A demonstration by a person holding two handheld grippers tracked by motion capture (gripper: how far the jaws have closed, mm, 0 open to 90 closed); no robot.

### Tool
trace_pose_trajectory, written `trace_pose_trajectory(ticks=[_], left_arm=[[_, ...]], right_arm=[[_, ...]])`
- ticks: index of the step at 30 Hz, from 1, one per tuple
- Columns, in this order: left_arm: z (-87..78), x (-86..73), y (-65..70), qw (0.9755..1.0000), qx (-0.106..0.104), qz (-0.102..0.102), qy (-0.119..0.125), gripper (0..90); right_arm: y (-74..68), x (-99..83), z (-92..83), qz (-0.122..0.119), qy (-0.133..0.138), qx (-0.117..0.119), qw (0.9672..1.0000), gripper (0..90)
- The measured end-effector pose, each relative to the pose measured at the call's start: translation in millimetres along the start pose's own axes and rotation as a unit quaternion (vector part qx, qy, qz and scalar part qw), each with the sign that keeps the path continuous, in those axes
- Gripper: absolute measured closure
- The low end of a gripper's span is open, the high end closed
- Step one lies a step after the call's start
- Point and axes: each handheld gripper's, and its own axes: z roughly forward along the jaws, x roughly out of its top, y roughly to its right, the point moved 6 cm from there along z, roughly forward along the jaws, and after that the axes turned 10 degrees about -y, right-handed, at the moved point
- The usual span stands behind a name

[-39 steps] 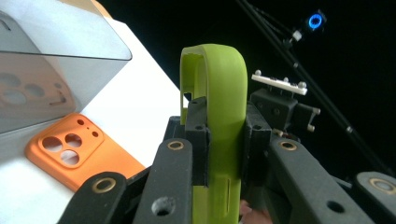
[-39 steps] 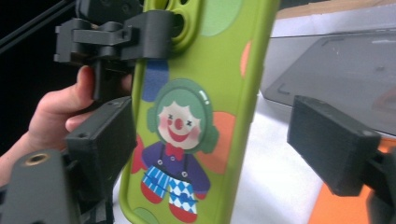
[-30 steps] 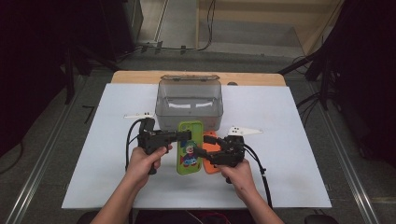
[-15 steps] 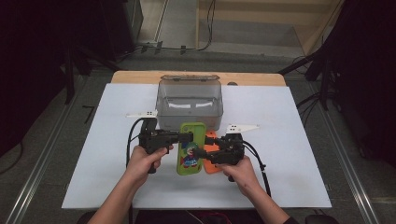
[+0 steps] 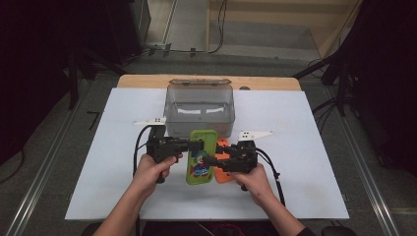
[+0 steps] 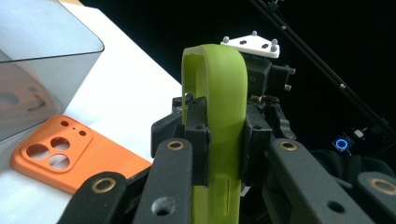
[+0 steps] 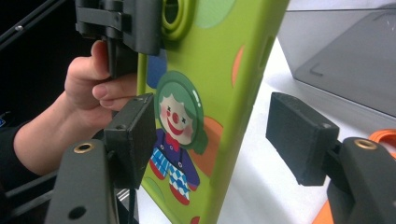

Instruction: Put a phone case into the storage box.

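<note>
Handover of green phone case (image 5: 200, 157), held above the white mat's near-middle; left gripper (image 5: 193, 145) clamps its edge; right gripper (image 5: 212, 161) jaws, just closing, straddle it ungripped; second grip likely imminent.

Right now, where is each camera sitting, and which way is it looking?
High view: above the person's side, looking forward and down on the table; both forearms, the left gripper and the right gripper show.
Left gripper view: on the left gripper, looking along its jaws shut on the green case; its own jaws show.
Right gripper view: on the right gripper, facing the clown picture; its jaws, just closing, straddle the case, and the left hand shows.
All views share the green case, orange case and grey box.
</note>
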Motion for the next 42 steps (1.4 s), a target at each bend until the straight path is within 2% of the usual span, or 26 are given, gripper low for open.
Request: trace_pose_trajectory(ticks=[11,16,22,26,30,36,42], left_arm=[[-0.8,-0.6,0.1,0.9999,-0.002,0.0,0.014,77.9],[-1.9,-0.6,0.4,0.9997,-0.005,-0.002,0.023,77.9],[-3.4,-0.9,0.2,0.9996,-0.004,-0.002,0.029,77.9],[-4.5,-1.8,-0.5,0.9994,-0.004,-0.004,0.034,77.9],[-4.3,-1.9,-0.7,0.9994,-0.003,-0.003,0.035,77.9],[-2.9,-2.4,-1.1,0.9994,0.0,-0.002,0.034,77.9],[-5.5,-2.7,-3.5,0.9993,0.004,-0.004,0.038,77.5]], right_arm=[[1.7,1.2,1.4,0.017,0.011,0.012,0.9997,38.5],[0.7,2.4,0.9,0.028,0.034,0.031,0.9986,42.5],[-1.0,0.9,4.0,0.03,0.041,0.035,0.9981,45.6],[1.1,0.2,1.7,0.042,0.068,0.037,0.9961,50.2],[3.5,-1.1,0.7,0.051,0.074,0.041,0.9951,51.9],[3.5,-0.1,-0.3,0.051,0.083,0.044,0.9942,60.8],[2.0,0.3,-4.6,0.039,0.085,0.047,0.9945,68.6]])
